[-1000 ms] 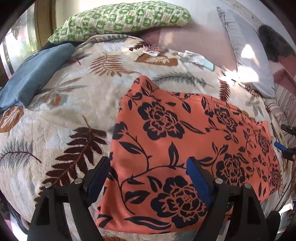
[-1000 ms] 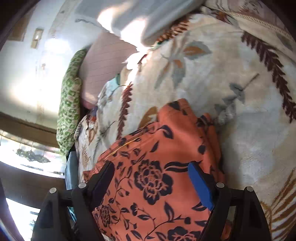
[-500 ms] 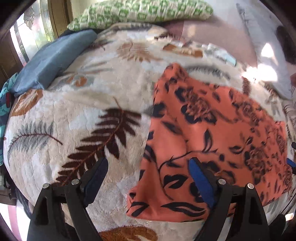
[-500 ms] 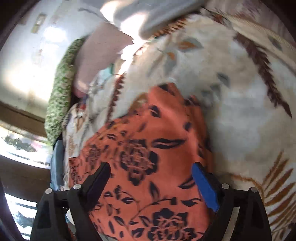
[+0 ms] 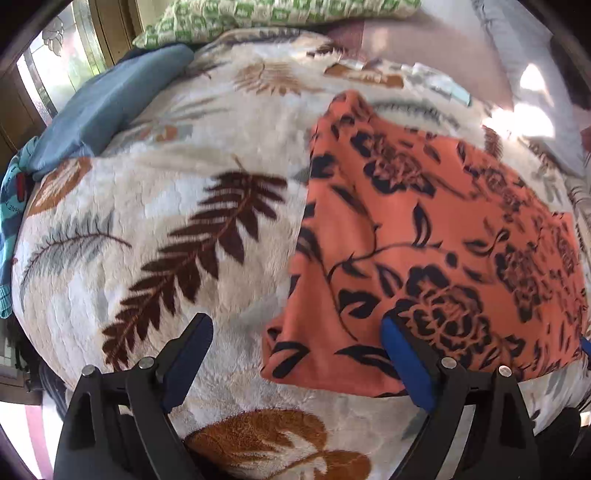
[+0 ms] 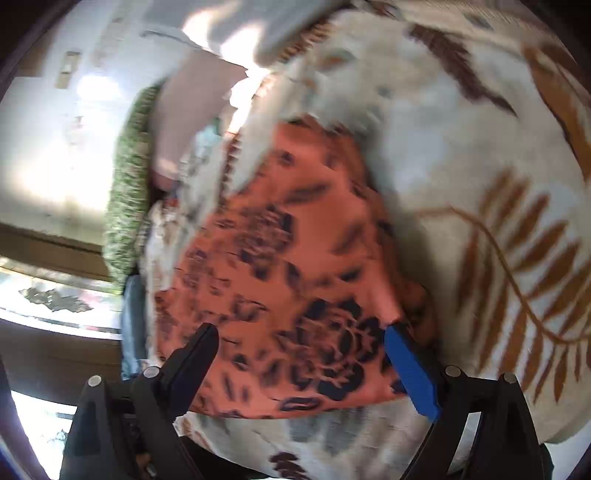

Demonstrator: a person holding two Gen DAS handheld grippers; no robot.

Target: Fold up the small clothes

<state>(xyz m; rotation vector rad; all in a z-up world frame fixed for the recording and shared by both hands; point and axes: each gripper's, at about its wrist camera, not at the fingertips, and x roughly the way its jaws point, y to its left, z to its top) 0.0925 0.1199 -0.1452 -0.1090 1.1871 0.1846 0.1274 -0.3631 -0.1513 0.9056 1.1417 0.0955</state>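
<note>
1. The left gripper [image 5: 297, 345] stands with its jaws spread wide and nothing between them; it hangs over the near left corner of the orange floral garment [image 5: 424, 236], its right finger above the cloth and its left finger above bare blanket.
2. The right gripper [image 6: 301, 354] is likewise wide open and empty; the garment's [image 6: 295, 266] near edge fills the gap between its fingers, though this view is blurred and I cannot tell whether the tips touch the cloth.
3. The garment lies flat on the leaf-patterned blanket [image 5: 155, 236]; in the left wrist view its long axis runs from near left to far right, with one narrow corner pointing up toward the pillows; its near edge looks like a smooth fold line.
4. Farther out, a blue folded cloth [image 5: 107, 103] lies at the blanket's far left edge, well apart from the garment; a green checked pillow [image 5: 273, 16] lies beyond the blanket's far edge; a grey pillow [image 5: 532, 70] lies at the far right in bright sunlight.
</note>
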